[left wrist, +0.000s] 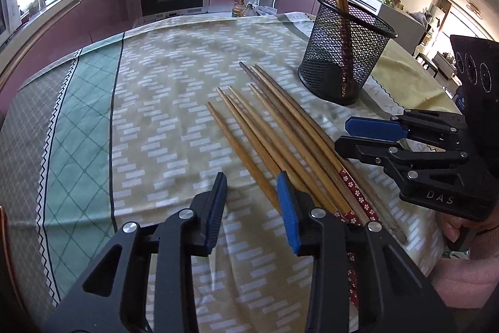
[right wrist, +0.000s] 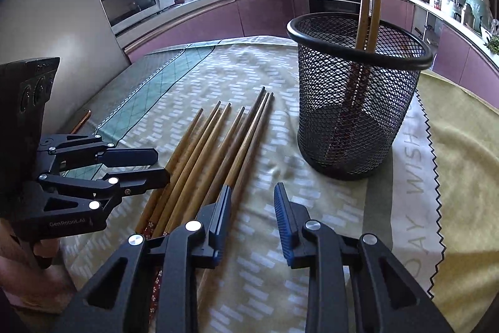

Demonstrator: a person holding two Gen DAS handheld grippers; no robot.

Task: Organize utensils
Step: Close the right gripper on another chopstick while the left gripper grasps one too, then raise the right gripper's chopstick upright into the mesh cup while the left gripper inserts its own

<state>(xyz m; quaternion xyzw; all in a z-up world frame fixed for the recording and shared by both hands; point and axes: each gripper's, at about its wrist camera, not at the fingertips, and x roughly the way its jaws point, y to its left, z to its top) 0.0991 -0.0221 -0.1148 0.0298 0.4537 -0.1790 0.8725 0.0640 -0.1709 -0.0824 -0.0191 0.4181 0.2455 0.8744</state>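
Wooden chopsticks [left wrist: 280, 142], handle ends hidden under hand-held gripper [left wrist: 252, 202]

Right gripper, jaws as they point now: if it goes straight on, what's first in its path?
Probably the black mesh holder; the right gripper has only bare tablecloth before it. Depth unclear.

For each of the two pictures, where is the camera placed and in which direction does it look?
Left wrist view: sits on the left gripper, looks over the chopsticks on the tablecloth towards the oven; the open right gripper enters from the right.
Right wrist view: sits on the right gripper, faces the mesh holder and the window; the left gripper enters from the left.
Shared: loose chopsticks, holder with two chopsticks, both grippers.
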